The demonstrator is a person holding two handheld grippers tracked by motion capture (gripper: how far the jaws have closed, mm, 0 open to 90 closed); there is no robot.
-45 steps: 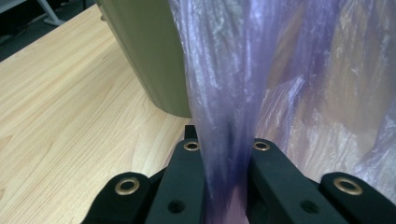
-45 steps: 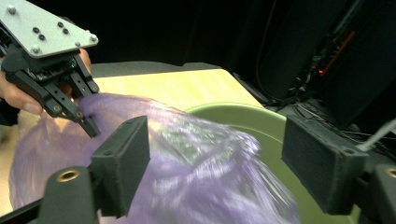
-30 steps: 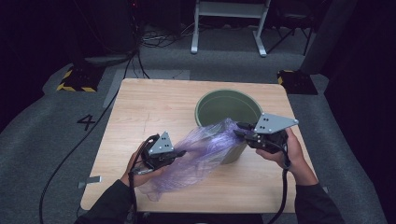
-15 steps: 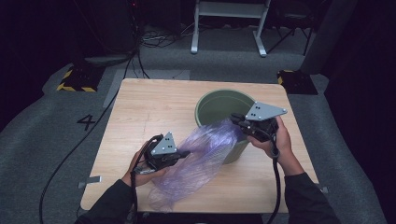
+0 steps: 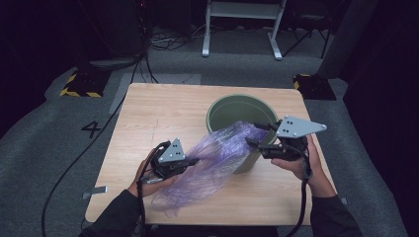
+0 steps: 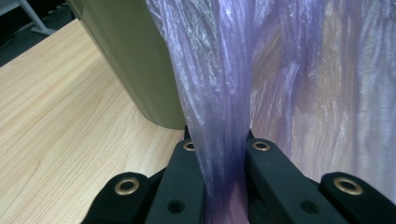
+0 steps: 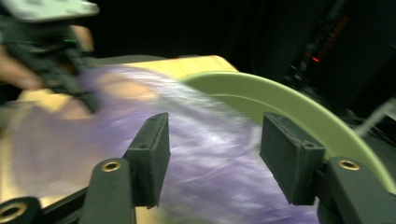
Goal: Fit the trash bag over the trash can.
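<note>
Centrally placed on the table (image 5: 148,123), toward its far right: a green bin (image 5: 232,109), upright. Draped from the bin's near rim down across the table toward the near left: a purple bag (image 5: 217,153), thin and crinkled, one end over the rim, the other spread flat on the wood.

At the bag's lower part, the left tongs (image 5: 193,161), clamped tight on a bunched fold of the bag, the film squeezed between the pads (image 6: 187,186) in the left gripper view, just beside the bin's wall.

At the bin's near right rim, the right tongs (image 5: 258,134), just opened, now standing apart above the bag, pads (image 7: 152,156) clear of the film, nothing gripped.
</note>
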